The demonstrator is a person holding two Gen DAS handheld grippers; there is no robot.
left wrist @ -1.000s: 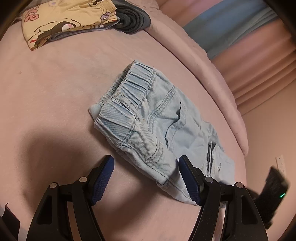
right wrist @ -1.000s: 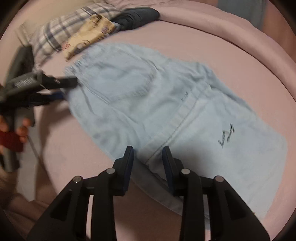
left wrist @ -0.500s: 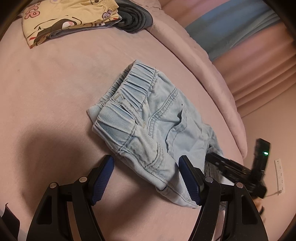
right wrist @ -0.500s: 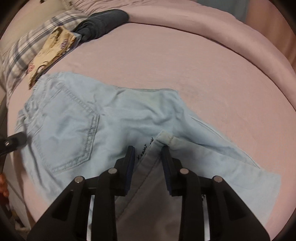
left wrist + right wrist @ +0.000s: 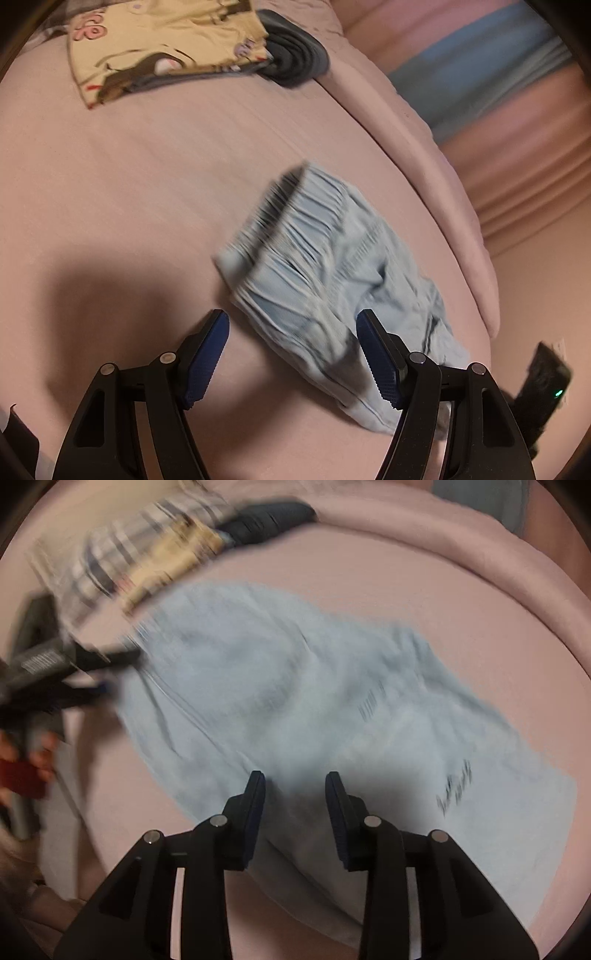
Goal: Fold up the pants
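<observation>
While the pants lay on the pink bed, pale blue and blurred, their elastic waist pointed toward the pile of clothes at the head end. A dark folded garment rested just beside that pile. Past the bed's rounded edge ran pink and blue curtains and a pink wall. The left gripper stood released, its jaws wide over the waist end, pressing nothing. The right gripper hung over the leg end, jaws narrowly apart; whether cloth was pinched between them I could not tell.
</observation>
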